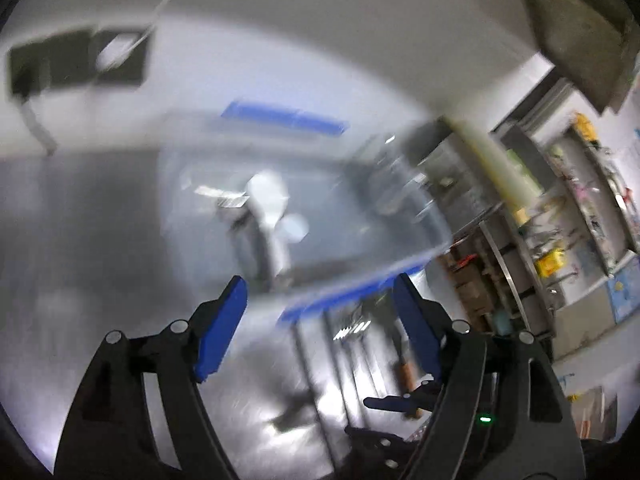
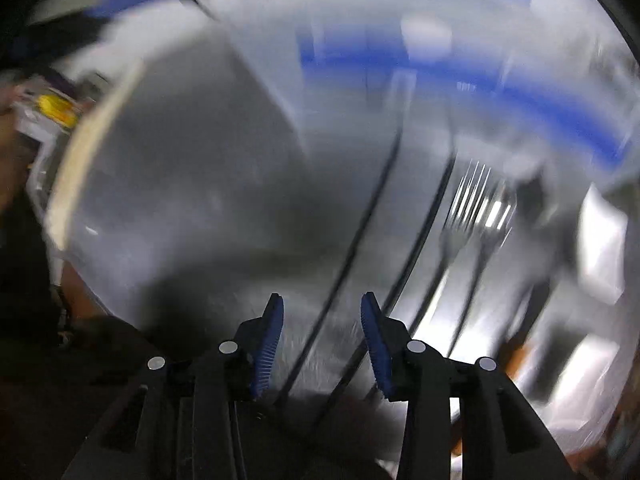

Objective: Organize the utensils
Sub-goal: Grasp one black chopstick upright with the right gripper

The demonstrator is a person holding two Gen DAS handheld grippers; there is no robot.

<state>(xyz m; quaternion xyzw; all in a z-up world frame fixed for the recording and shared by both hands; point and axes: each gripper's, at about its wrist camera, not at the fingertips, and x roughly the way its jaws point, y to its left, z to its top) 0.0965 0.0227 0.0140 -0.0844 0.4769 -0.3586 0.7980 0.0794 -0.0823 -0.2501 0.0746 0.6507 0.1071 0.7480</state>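
Both views are blurred by motion. My left gripper (image 1: 320,284) is open and empty above a steel table (image 1: 100,240). Ahead of it stands a clear plastic bin with a blue rim (image 1: 352,284), holding a white utensil (image 1: 272,208). Forks (image 1: 352,328) and a wooden-handled utensil (image 1: 404,372) lie on the table below the bin. My right gripper (image 2: 322,304) is open and empty above the table. Two forks (image 2: 476,208) lie right of it, and two dark thin sticks (image 2: 360,224) run between its fingers. The blue-rimmed bin (image 2: 520,96) is beyond.
Metal shelves (image 1: 560,220) with assorted items stand at the right of the left wrist view. A white wall (image 1: 280,20) is behind the table. A white object (image 2: 600,240) lies at the right of the right wrist view. A yellow item (image 2: 56,108) is at far left.
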